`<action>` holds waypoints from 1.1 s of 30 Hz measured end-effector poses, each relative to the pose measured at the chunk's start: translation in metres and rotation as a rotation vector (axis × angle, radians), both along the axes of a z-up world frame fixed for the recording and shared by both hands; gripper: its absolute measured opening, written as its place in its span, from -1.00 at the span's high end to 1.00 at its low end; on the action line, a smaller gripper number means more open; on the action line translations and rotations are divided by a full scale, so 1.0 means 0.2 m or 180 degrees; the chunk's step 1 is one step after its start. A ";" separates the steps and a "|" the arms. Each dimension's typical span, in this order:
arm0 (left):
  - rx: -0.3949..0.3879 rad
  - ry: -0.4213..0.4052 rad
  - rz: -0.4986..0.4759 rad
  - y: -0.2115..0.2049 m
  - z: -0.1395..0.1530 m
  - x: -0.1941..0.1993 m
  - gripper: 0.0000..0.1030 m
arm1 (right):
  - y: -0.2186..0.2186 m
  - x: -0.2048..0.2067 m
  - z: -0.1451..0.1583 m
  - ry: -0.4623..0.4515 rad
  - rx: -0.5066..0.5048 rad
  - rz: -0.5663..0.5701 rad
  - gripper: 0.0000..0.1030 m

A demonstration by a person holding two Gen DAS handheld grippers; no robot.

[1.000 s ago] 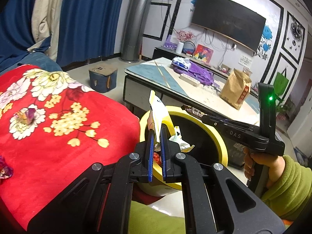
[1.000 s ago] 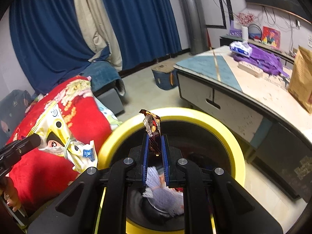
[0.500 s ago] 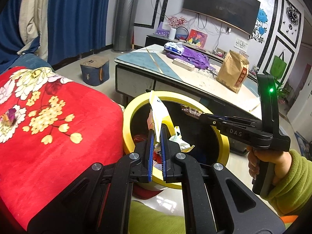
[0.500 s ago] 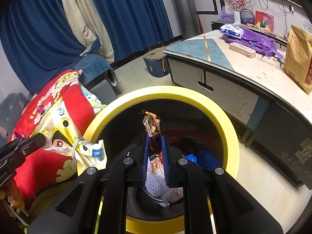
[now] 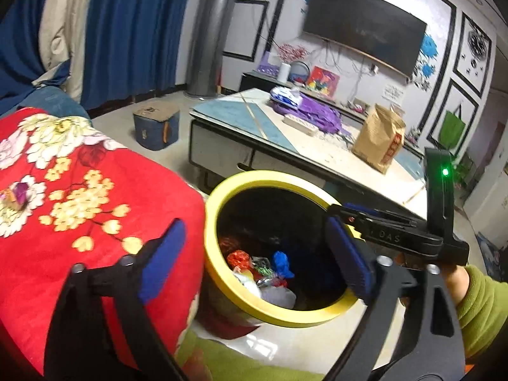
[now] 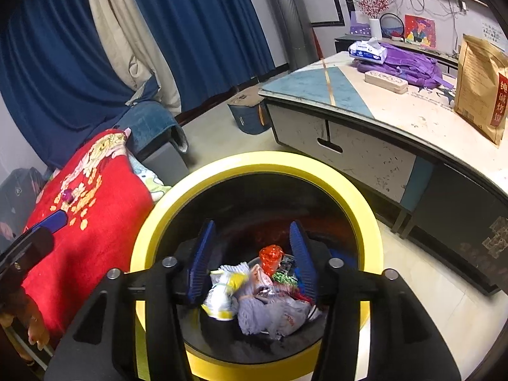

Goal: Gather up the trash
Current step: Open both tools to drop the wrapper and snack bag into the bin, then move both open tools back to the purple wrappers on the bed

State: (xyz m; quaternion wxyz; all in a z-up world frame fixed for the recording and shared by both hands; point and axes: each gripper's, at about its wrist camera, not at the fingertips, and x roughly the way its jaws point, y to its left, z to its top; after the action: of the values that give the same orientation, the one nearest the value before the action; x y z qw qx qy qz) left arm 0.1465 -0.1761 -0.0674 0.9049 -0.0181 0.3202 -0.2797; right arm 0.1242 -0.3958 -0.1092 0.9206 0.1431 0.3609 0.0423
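Note:
A black bin with a yellow rim (image 5: 222, 190) (image 6: 260, 162) stands beside a red flowered blanket (image 5: 79, 222). Both grippers hover over its mouth. My left gripper (image 5: 254, 254) is opening wide, and nothing is between its blue pads (image 5: 162, 254). My right gripper (image 6: 252, 262) is opening too and holds nothing. Crumpled wrappers and bags (image 6: 254, 295) (image 5: 263, 273) lie at the bottom of the bin, a yellow-white packet (image 6: 222, 295) among them. A small purple wrapper (image 5: 17, 192) (image 6: 67, 195) lies on the blanket.
A low coffee table (image 6: 365, 133) stands behind the bin with a brown paper bag (image 6: 479, 85), a purple bag (image 6: 409, 63) and a tissue pack (image 6: 368, 50). A blue box (image 5: 155, 127) sits on the floor. A green sleeve (image 5: 476, 301) is at the right.
Both grippers have gone from shut to open. The yellow-white packet has left the left gripper and the brown wrapper has left the right one; the packet now lies in the bin.

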 end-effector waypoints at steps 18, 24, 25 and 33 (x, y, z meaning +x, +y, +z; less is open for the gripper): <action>0.0063 -0.0544 0.0786 0.35 0.19 -0.12 -0.78 | 0.34 0.03 0.24 -0.0469 -0.0059 0.0546 -0.10; 0.0092 -0.0677 0.1049 0.49 0.24 -0.15 -0.78 | 0.52 0.07 0.30 -0.0518 -0.0083 0.0855 -0.12; 0.0103 -0.0691 0.1091 0.51 0.24 -0.16 -0.78 | 0.56 0.08 0.31 -0.0530 -0.0096 0.0919 -0.13; 0.0076 -0.0623 0.1462 0.72 0.25 -0.17 -0.78 | 0.81 0.16 0.36 -0.0531 -0.0092 0.1239 -0.18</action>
State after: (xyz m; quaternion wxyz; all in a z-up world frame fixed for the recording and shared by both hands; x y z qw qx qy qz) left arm 0.1132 -0.0322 -0.0170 0.9716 -0.0526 0.2218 -0.0633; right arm 0.1566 -0.2347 -0.0376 0.9237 0.0535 0.3048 0.2259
